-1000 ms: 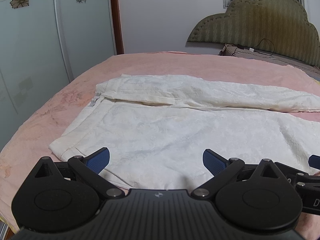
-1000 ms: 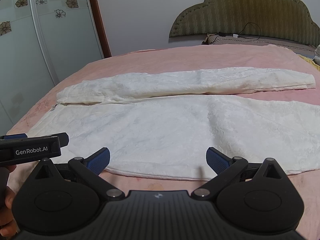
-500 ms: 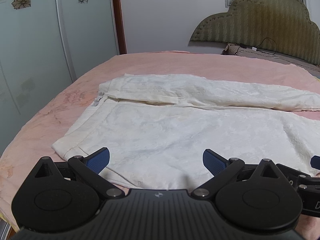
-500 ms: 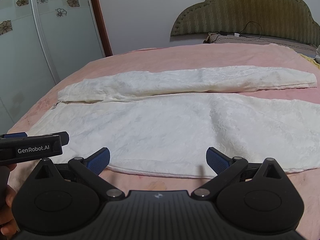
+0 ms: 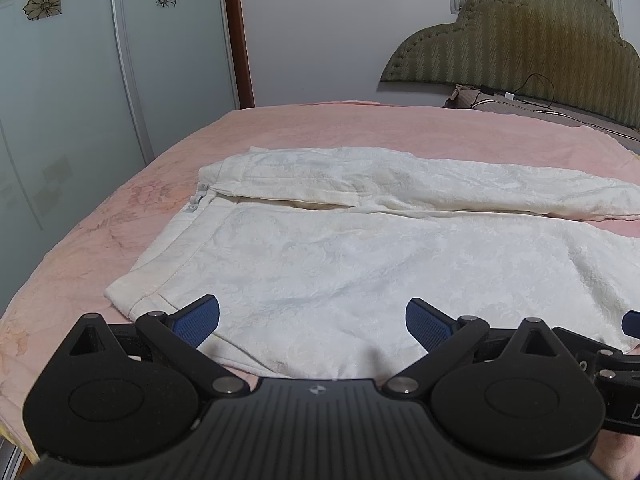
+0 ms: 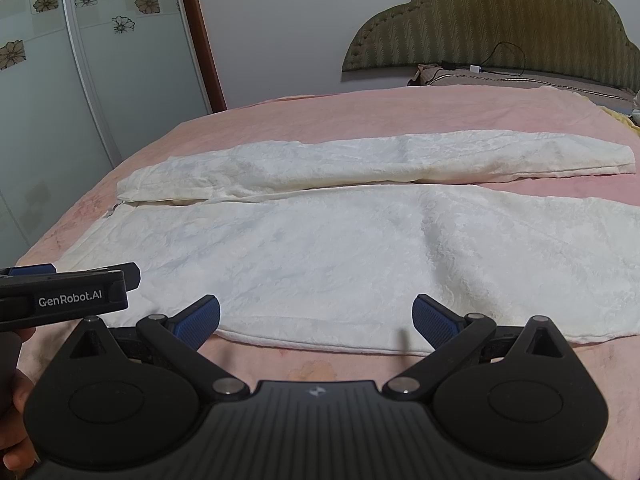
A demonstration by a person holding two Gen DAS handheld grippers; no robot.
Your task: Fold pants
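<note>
White pants [image 5: 360, 256] lie flat on the pink bed, waistband to the left, both legs running right. The far leg [image 6: 380, 160] is a narrow folded strip; the near leg [image 6: 340, 260] lies broad and flat. My left gripper [image 5: 312, 316] is open and empty, hovering over the near edge of the pants by the waistband. My right gripper [image 6: 316, 316] is open and empty above the near edge of the near leg. The left gripper's body also shows at the left of the right wrist view [image 6: 68, 296].
The pink bedspread [image 5: 340, 128] extends beyond the pants. A green padded headboard [image 6: 500, 20] and a pillow with a black cable [image 6: 480, 72] are at the back right. Glass wardrobe doors [image 5: 80, 100] stand along the left.
Both views shifted slightly: the grippers have moved a little left and back along the near edge of the pants. Both stay open. The pants have not moved.
</note>
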